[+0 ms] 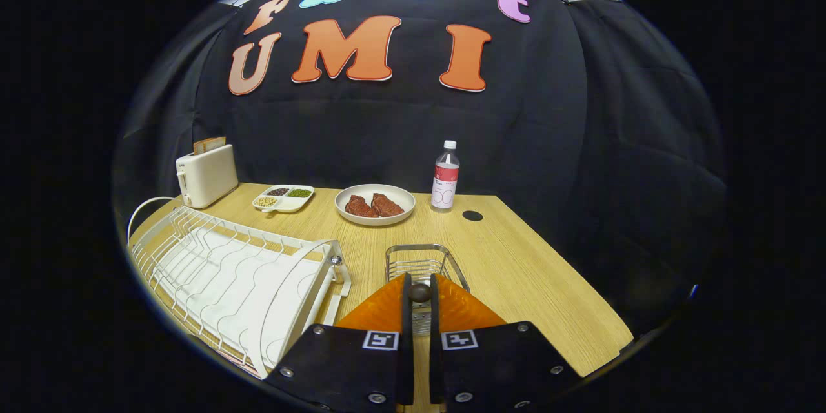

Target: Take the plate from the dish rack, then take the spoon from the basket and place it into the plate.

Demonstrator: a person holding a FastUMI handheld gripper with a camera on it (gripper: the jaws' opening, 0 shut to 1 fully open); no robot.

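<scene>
With its fingers clamped on the spoon's dark handle (419, 292) just above the basket (423, 262), the gripper (419, 302) needed a steady lift toward the plate (375, 204) far beyond them.

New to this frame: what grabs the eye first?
The gripper is shut on a dark round-ended spoon handle, just in front of a small wire basket. Beside it lies a white wire dish rack. Beyond, a round white plate holds two pieces of red meat.
</scene>
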